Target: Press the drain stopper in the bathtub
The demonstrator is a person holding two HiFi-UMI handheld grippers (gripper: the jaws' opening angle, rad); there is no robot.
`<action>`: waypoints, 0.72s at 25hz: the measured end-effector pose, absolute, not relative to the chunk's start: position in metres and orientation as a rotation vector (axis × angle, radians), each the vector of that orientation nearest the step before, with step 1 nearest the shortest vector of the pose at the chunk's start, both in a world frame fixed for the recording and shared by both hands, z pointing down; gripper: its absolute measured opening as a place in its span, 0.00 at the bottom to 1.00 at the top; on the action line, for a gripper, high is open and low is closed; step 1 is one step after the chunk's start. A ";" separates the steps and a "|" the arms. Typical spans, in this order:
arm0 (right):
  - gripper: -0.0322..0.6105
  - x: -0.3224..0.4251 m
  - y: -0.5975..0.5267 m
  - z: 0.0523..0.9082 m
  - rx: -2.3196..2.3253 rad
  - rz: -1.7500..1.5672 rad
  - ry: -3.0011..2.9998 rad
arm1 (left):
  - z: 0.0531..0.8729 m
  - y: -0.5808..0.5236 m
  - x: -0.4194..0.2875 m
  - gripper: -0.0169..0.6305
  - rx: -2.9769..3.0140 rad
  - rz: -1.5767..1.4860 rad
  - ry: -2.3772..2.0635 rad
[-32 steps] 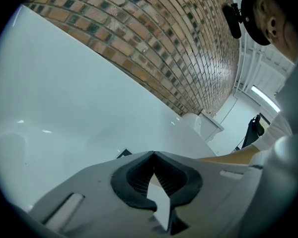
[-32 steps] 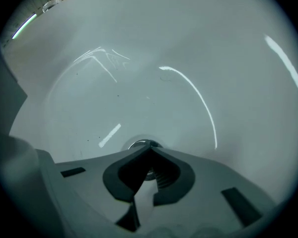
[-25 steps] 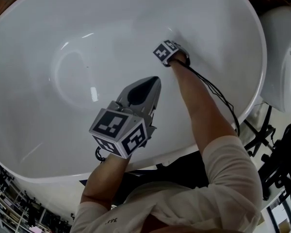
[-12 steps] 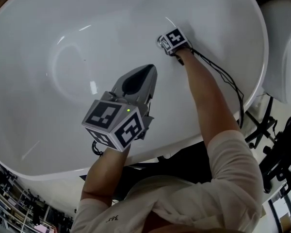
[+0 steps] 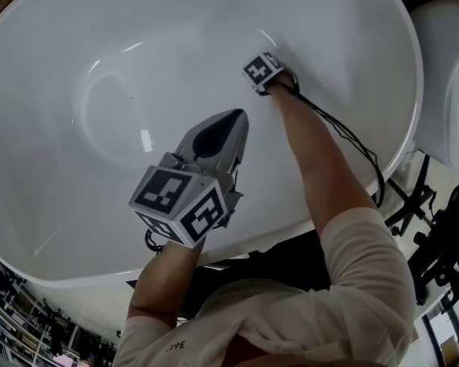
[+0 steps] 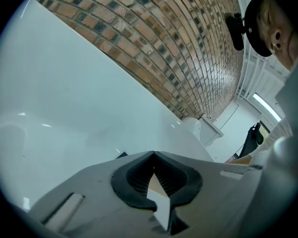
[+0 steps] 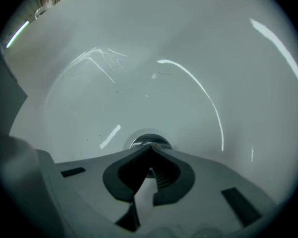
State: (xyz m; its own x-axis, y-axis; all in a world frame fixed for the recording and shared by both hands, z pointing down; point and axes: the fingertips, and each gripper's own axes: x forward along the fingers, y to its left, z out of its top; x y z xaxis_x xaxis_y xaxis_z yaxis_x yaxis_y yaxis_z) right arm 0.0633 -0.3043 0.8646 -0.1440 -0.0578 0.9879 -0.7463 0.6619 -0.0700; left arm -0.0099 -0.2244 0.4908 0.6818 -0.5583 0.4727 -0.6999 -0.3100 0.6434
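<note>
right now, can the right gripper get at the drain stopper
Probably yes. The right gripper, jaws together, points straight at the chrome drain stopper, tips right by it, with only bare bathtub floor around. The left gripper hangs apart, out of the way.

A: Head view: drain stopper (image 7: 148,141) not visible, hidden under right gripper (image 7: 150,148) at ~1 o'clock.
B: Right gripper view: only stopper's 12 o'clock arc shows, rest behind jaw tips. Contact can't be told.
A: Noted. The bathtub (image 5: 176,44) is cropped at 9 and 12 o'clock.
</note>
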 end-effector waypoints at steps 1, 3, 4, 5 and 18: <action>0.06 0.062 -0.307 0.867 0.688 0.632 -1.643 | 0.490 -0.224 -0.008 0.03 2.000 0.199 -0.968; 0.06 0.062 -0.314 0.869 0.703 0.592 -1.661 | 0.489 -0.225 -0.007 0.03 2.005 0.196 -0.960; 0.06 0.061 -0.315 0.869 0.701 0.614 -1.663 | 0.489 -0.226 -0.007 0.03 2.008 0.196 -0.960; 0.07 0.060 -0.315 0.869 0.695 0.647 -1.665 | 0.489 -0.225 -0.007 0.03 2.008 0.198 -0.961; 0.06 0.055 -0.310 0.861 0.647 0.543 -1.676 | 0.487 -0.224 -0.014 0.03 2.019 0.185 -0.983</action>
State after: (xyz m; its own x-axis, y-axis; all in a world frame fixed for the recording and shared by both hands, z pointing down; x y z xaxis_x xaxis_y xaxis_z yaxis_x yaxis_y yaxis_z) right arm 0.0546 -0.3099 0.8615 -0.1470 -0.1246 0.9813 -0.6763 0.7366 -0.0078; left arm -0.0136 -0.2239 0.4870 0.6784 -0.5739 0.4586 -0.7014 -0.3201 0.6369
